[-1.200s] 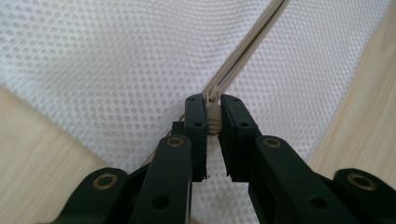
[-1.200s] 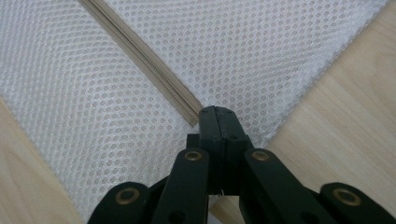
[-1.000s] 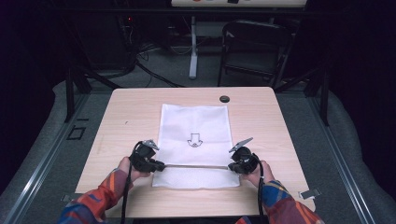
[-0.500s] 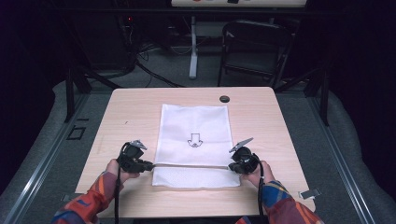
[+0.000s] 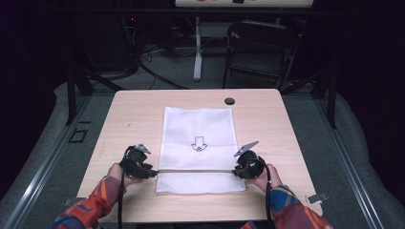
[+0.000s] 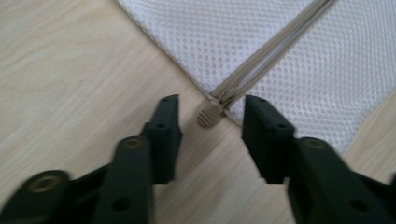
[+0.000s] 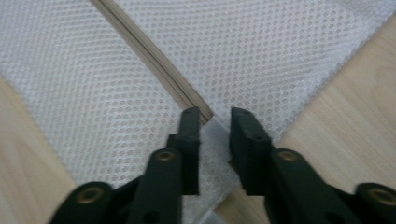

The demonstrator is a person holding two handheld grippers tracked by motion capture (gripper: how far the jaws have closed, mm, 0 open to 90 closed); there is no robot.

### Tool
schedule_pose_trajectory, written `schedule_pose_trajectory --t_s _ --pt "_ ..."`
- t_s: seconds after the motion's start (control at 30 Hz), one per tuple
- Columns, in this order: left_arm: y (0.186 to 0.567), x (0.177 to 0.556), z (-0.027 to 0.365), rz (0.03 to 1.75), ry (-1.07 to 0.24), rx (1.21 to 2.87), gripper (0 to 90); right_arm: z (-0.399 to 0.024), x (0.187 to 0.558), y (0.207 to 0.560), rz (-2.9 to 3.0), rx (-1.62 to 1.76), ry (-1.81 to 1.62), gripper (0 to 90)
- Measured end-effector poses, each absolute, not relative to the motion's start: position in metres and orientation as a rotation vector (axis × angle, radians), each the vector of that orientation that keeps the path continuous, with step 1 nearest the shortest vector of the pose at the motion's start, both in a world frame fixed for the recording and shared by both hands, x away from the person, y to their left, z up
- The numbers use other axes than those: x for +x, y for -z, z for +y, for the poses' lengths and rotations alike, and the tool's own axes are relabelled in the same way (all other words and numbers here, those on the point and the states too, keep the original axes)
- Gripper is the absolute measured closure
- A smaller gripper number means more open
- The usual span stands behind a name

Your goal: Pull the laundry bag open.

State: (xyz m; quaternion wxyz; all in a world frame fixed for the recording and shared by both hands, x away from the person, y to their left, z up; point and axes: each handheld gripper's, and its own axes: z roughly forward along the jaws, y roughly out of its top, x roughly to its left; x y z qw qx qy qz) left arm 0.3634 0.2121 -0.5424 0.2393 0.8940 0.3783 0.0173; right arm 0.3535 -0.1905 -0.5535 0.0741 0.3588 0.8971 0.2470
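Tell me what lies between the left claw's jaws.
The beige zipper pull of the white mesh bag lies untouched on the table between the open left claw jaws, in the left gripper view.

High view: above near table (image 5: 143, 105) edge, facing forward-down. Tool views: close, sharing mesh bag (image 5: 199, 129) zipper (image 6: 275, 44).

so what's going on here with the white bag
A person works a white mesh bag on the wooden table with two hand-held grippers. The left gripper sits at one end of the zipper, its jaws just opened and standing apart around the zipper pull without pressing it. The right gripper is at the other end, its jaws also just opened, with a fold of mesh between them.
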Motion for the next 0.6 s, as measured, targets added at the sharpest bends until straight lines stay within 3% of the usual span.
schedule_pose_trajectory --t_s 0.17,0.23,0.3,0.6 --pt "0.535 0.362 0.216 1.043 -0.087 2.407 29.8 -0.19 0.351 0.543 2.652 1.073 -0.766 39.3" --pt "0.532 0.362 0.219 1.044 -0.11 2.4 23.5 -0.195 0.348 0.535 2.612 1.082 -0.764 23.3" --pt "0.53 0.361 0.221 1.065 -0.122 2.38 19.1 -0.2 0.347 0.531 2.578 1.098 -0.765 15.4" --pt "0.53 0.365 0.233 1.137 -0.191 2.342 10.4 -0.24 0.34 0.52 2.448 1.229 -0.764 5.2"
